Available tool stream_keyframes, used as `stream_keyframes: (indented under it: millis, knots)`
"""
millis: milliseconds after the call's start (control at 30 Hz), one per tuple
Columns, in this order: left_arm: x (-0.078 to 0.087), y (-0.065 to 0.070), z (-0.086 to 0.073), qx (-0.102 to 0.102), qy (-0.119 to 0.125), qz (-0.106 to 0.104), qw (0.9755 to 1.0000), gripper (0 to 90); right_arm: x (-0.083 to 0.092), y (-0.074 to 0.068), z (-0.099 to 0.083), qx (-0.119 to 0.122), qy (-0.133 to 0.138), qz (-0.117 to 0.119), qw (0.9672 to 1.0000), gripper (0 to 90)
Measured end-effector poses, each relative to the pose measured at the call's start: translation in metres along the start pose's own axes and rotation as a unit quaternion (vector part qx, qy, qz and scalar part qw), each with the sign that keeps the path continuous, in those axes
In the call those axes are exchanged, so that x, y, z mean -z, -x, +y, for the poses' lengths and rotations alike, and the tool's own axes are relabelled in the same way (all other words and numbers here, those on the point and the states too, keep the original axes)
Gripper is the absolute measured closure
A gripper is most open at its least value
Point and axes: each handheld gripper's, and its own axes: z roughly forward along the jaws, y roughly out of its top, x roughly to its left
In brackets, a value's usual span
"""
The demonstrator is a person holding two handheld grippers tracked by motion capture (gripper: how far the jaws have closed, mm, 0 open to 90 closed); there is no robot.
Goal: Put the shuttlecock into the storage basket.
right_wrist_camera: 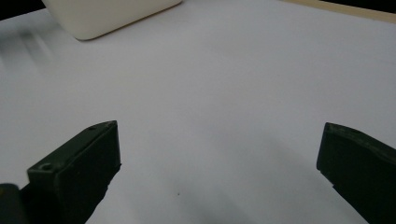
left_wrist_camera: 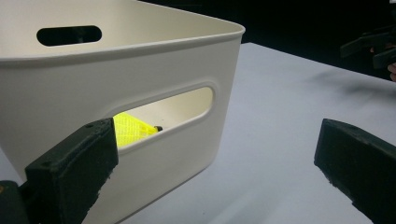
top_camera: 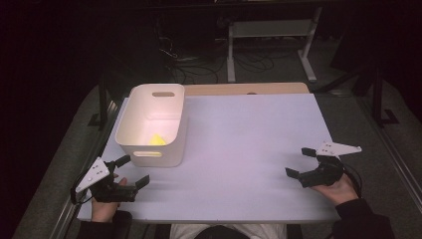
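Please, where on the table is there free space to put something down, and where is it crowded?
The white table top is bare from the cream bin across to the right gripper, and back to the wooden edge. Crowding is only at the near left: the left gripper sits close to the bin, which holds a yellow item.
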Motion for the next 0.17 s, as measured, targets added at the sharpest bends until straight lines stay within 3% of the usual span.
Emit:
stream_keyframes:
  millis: [167]
  knots:
    - [-0.0001, -0.0001, 0.0001, 0.0, 0.001, -0.001, 1.0, 0.0, 0.0043, -0.0013, -0.0044, -0.005, 0.004, -0.001, 1.0, 0.0]
